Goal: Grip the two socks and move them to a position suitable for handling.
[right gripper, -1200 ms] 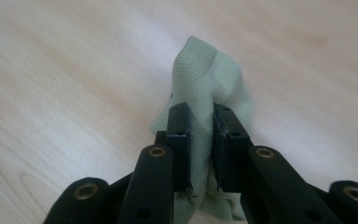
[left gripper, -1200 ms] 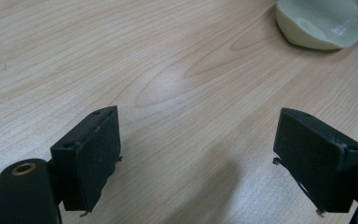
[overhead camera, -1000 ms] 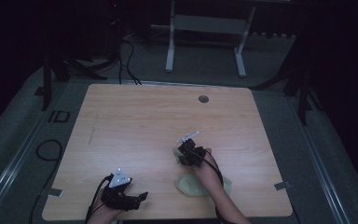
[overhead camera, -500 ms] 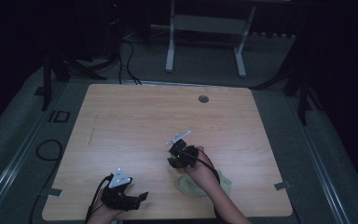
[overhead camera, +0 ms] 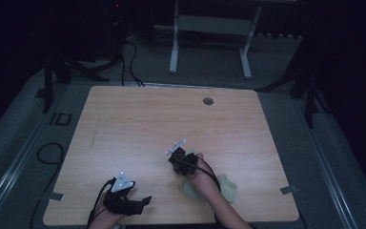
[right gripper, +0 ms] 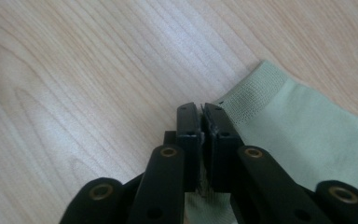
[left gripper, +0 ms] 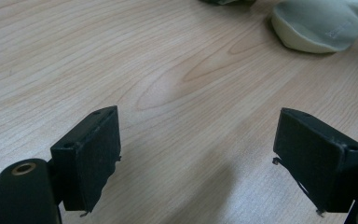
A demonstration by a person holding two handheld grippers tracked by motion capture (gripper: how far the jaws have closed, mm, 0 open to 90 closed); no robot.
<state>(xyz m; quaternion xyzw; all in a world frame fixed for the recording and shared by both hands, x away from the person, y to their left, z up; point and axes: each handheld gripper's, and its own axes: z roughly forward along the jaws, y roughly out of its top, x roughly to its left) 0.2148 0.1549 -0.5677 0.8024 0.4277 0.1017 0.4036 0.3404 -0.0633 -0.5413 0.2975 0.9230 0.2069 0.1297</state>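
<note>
A pale green cloth [overhead camera: 225,187] with a ribbed hem lies on the wooden table [overhead camera: 138,124] near the front edge, right of centre. My right gripper [overhead camera: 177,160] is at the cloth's left end, jaws pressed together on a fold of it. In the right gripper view the cloth [right gripper: 303,135] spreads out to the right of the shut right gripper [right gripper: 201,112]. My left gripper [overhead camera: 140,202] rests at the front left of the table, open and empty. In the left gripper view the open left gripper [left gripper: 196,158] points toward the cloth [left gripper: 317,28], well apart from it.
A round grommet hole [overhead camera: 208,101] sits near the table's far edge. Cables [overhead camera: 47,152] lie on the floor at the left. A metal stand [overhead camera: 209,28] is behind the table. The room around is dark.
My right gripper has moved to the left across the table, drawing the cloth's end with it. The left gripper has stayed in place.
</note>
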